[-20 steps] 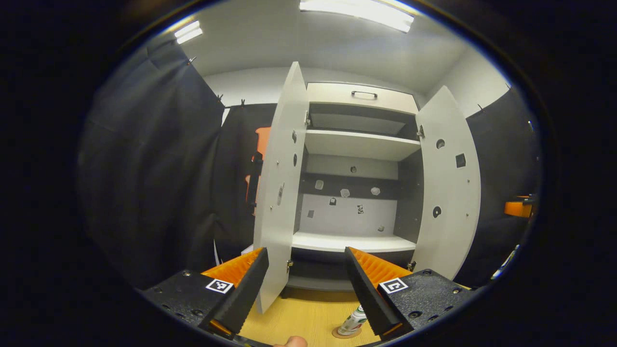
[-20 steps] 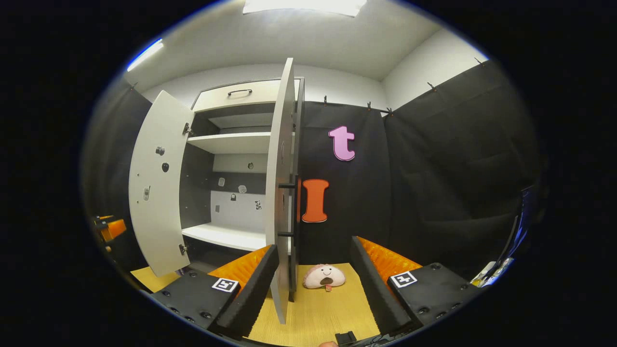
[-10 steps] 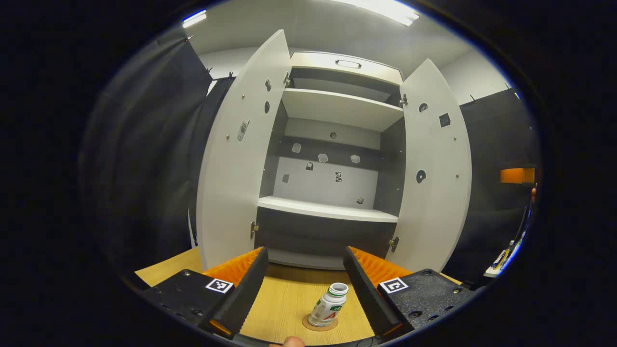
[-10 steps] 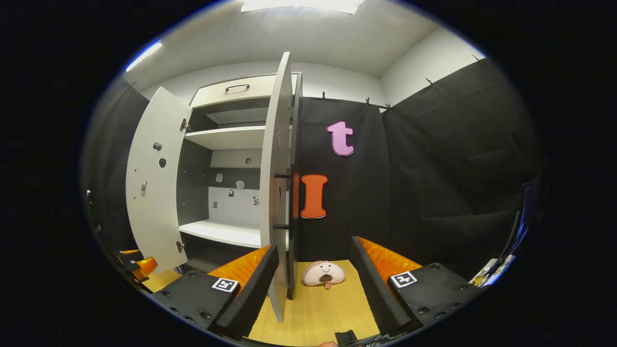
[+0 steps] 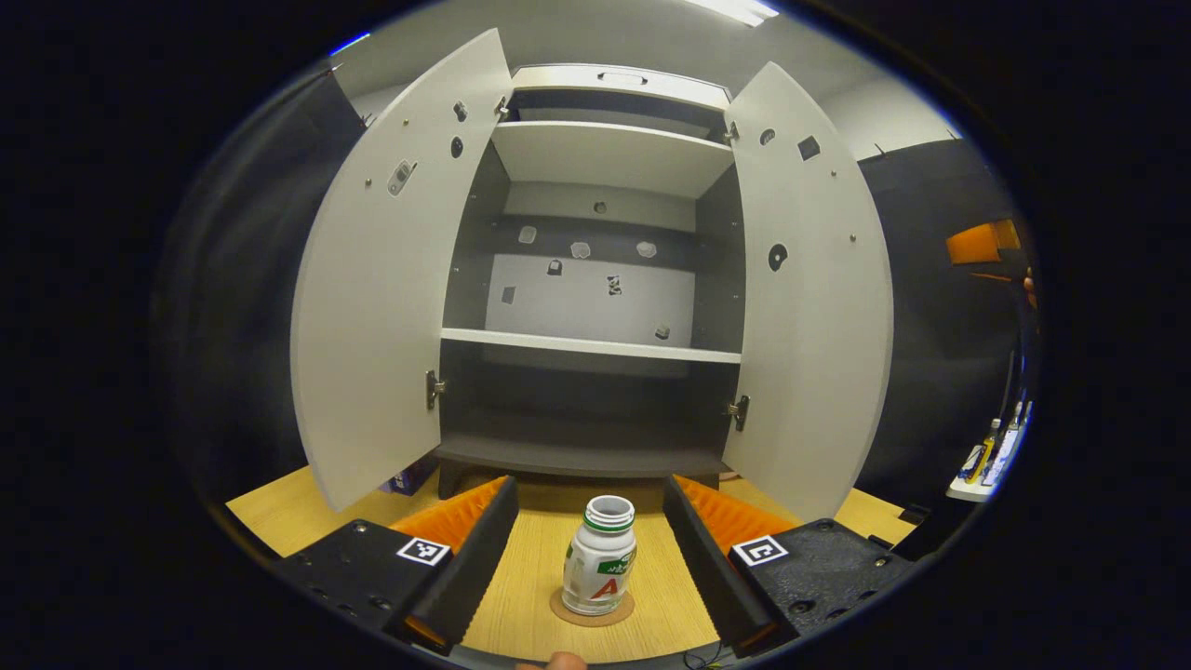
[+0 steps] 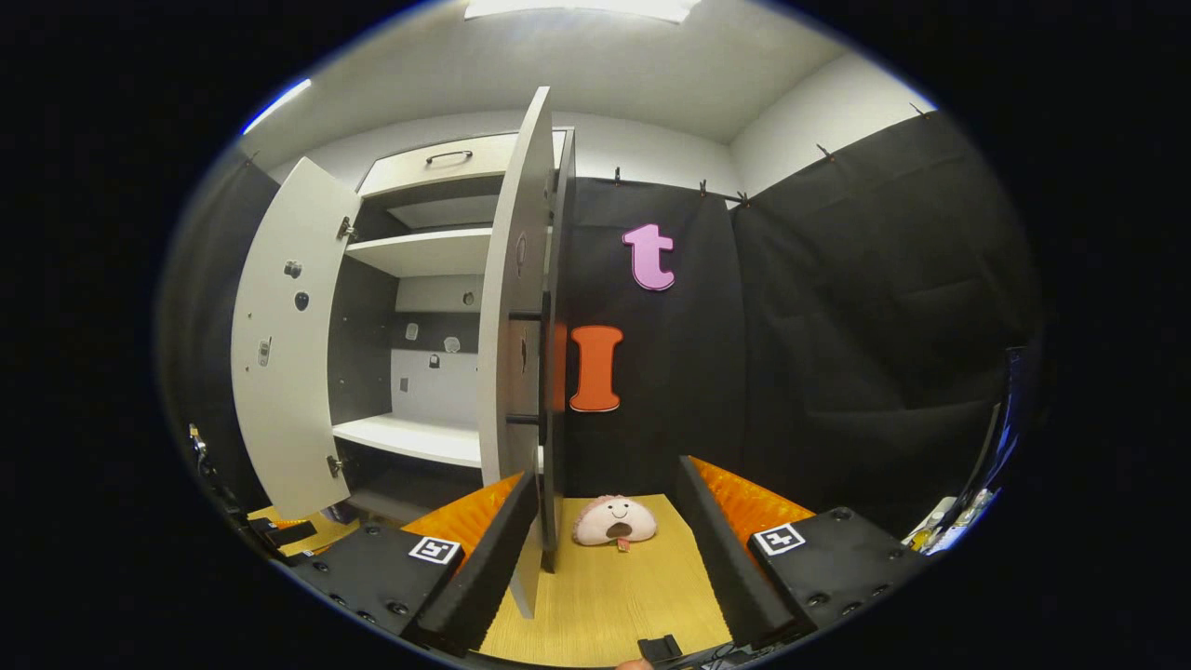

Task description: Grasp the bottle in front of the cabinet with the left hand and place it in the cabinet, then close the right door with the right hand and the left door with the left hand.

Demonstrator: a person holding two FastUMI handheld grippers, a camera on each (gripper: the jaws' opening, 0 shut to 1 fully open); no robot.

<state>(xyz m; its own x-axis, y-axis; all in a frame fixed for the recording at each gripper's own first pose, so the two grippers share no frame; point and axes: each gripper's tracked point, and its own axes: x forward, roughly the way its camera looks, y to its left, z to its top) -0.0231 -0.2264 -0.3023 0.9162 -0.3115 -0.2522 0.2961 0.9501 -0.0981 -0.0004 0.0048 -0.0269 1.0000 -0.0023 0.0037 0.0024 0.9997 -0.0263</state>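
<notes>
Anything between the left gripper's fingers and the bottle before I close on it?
No. In the left gripper view the bottle stands on its coaster between the open left gripper fingers, with bare tabletop either side.

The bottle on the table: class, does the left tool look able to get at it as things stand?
Probably yes. The bottle stands upright on a coaster, centred between the open fingers of the left tool, with bare table either side and nothing in between; the tool seems to need only to advance and close.

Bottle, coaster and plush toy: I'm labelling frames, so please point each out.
Bottle [image 5: 600,568]: left gripper view, on its label.
Coaster [image 5: 563,614]: left gripper view, on its exposed left rim.
Plush toy [image 6: 614,519]: right gripper view, on its face.
</notes>
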